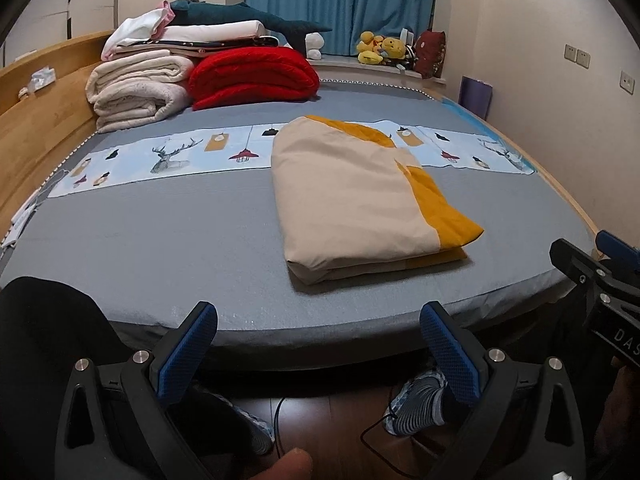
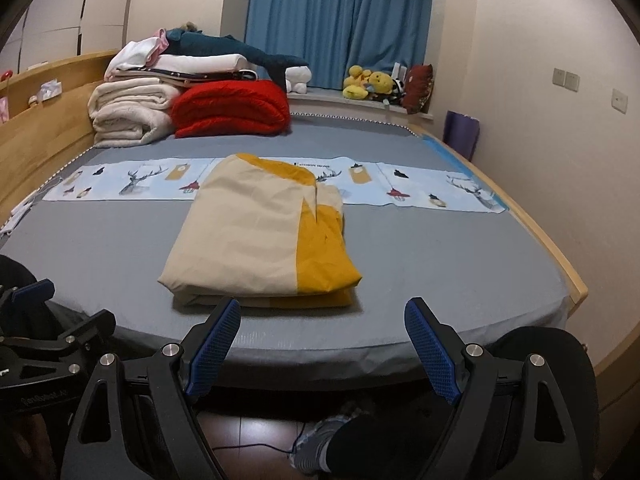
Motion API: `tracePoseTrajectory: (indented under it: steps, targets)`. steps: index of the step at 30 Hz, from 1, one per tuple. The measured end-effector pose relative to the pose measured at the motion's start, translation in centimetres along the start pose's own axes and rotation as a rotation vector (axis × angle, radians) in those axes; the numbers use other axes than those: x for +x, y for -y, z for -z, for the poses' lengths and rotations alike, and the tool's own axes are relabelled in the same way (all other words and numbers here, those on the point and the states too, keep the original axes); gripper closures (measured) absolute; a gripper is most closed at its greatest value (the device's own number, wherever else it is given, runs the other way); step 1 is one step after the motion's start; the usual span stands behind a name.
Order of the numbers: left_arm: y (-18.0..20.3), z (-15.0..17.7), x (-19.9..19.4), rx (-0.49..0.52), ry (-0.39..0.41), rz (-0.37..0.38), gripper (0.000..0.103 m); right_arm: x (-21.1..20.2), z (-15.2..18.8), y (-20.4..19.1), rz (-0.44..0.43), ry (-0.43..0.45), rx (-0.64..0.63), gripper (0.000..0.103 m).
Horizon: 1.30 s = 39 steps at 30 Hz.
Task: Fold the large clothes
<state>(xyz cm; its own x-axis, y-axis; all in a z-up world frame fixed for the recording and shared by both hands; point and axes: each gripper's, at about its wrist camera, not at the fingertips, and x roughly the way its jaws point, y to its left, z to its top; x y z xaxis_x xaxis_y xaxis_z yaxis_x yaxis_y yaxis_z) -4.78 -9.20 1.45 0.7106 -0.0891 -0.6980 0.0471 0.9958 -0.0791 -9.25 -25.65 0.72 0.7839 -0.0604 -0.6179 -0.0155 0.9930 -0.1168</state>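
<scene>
Blue pads (image 1: 188, 354) of the left gripper (image 1: 318, 322) fill the bottom of the left wrist view, spread wide with nothing between them. Below and between the jaws lie dark floor (image 1: 336, 420), a thin black cable (image 1: 376, 436) and a striped shoe (image 1: 418, 402); a dark trouser leg (image 1: 48, 344) sits outside the left jaw. Ahead of the jaws runs the near edge of the bed (image 1: 160, 248), covered in a grey sheet.

Beyond the right jaw, well clear of its tip, lies the cloth (image 1: 352, 200), folded into a thick rectangle, beige on top with a yellow band along its right side. It touches neither gripper. Past the cloth, a printed strip (image 1: 168, 156) with deer and lamps crosses the bed. Far ahead and to the left of the jaws are stacked blankets: a cream one (image 1: 136, 88), a red one (image 1: 252, 76), and white linen (image 1: 192, 36) above with a dark plush shark (image 1: 256, 20) on top. A blue curtain (image 1: 340, 4) hangs behind, with yellow toys (image 1: 380, 50) on the sill.

In the right wrist view the right gripper (image 2: 322, 312) is also spread wide and empty, held off the bed's near edge. The cloth (image 2: 248, 240) lies just ahead of its left jaw, whose tip overlaps the cloth's near edge in the picture; whether it touches I cannot tell. Outside that jaw, at the frame's left, part of the left gripper shows; the right gripper (image 1: 596, 264) likewise shows at the right edge of the left view.
</scene>
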Motion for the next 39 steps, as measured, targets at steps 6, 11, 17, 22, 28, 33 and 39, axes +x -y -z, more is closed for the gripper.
tracePoseTrajectory:
  steps: [6,11,17,22,28,33,39]
  targets:
    - [-0.1,0.01,0.08,-0.009,-0.005,-0.003,0.002,0.32,-0.23,0.36,-0.001,-0.01,0.009,0.018]
    - [-0.05,-0.01,0.17,-0.007,-0.006,-0.004,0.002,0.31,-0.18,0.36,-0.003,-0.008,0.004,0.018]
    - [-0.01,-0.02,0.18,-0.003,-0.009,-0.004,0.002,0.32,-0.26,0.59,-0.002,-0.012,0.006,0.018]
    - [0.06,-0.06,0.2,0.001,-0.009,-0.003,0.002,0.28,-0.28,0.7,-0.002,-0.013,0.005,0.018]
    - [0.03,-0.03,0.21,0.003,-0.009,-0.003,0.002,0.26,-0.3,0.68,-0.002,-0.014,0.004,0.018]
    - [0.07,-0.05,0.24,0.002,-0.01,-0.003,0.002,0.25,-0.31,0.64,-0.001,-0.014,0.005,0.018]
    - [0.07,-0.04,0.24,0.003,-0.009,-0.003,0.002,0.23,-0.33,0.65,-0.002,-0.013,0.005,0.018]
